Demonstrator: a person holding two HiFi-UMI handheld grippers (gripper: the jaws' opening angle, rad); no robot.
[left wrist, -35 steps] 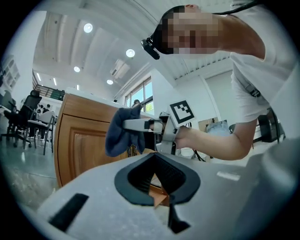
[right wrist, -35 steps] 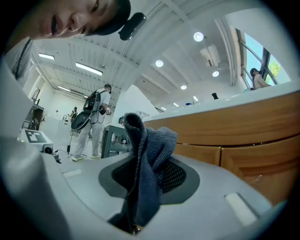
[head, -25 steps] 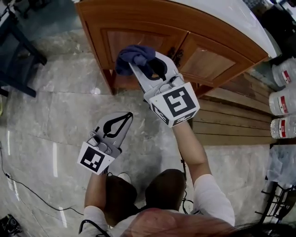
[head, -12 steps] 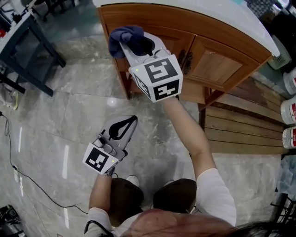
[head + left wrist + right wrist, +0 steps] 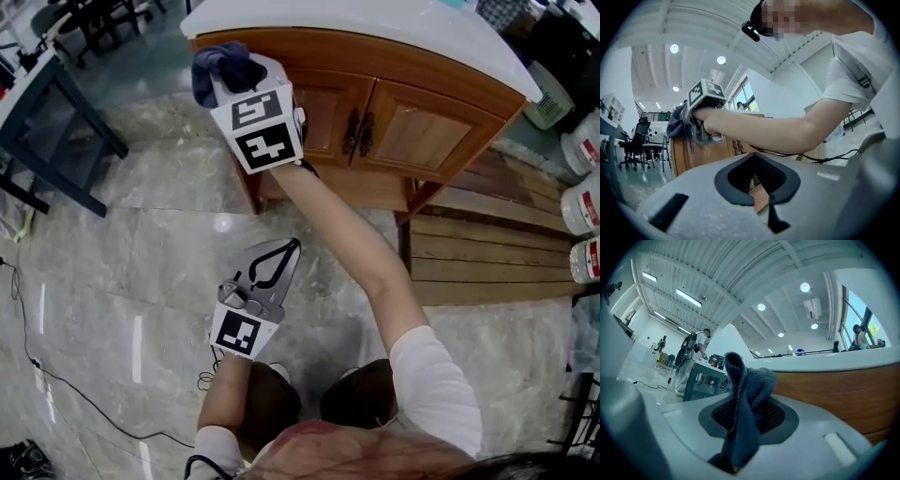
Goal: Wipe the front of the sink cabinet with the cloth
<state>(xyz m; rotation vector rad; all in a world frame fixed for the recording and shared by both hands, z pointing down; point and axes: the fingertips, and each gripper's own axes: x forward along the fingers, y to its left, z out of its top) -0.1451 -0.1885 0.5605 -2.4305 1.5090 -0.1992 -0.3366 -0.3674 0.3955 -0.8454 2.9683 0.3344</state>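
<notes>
My right gripper [image 5: 231,77] is clamped on the blue cloth [image 5: 210,73], pressing it at the top left corner of the wooden cabinet [image 5: 422,131], just under the white tabletop [image 5: 375,23]. The left gripper [image 5: 285,247] hangs low over the floor [image 5: 141,216] with its jaws together and nothing between them. My main worry is the grip. In the right gripper view the cloth [image 5: 745,390] is bunched into a narrow fold that stands up out of the jaws, so little fabric pads the hard plastic. If I lean in, the gripper shell could scrape the wood instead of wiping it. Dragging sideways could also tug the fold loose and drop it. I'm so close to the corner that a stroke to the left would run off the cabinet altogether. Sweeping right, the cloth may snag on the dark door handles [image 5: 356,131] and pull a door open. Both doors look unwiped, I'd judge, so most of the front remains.
</notes>
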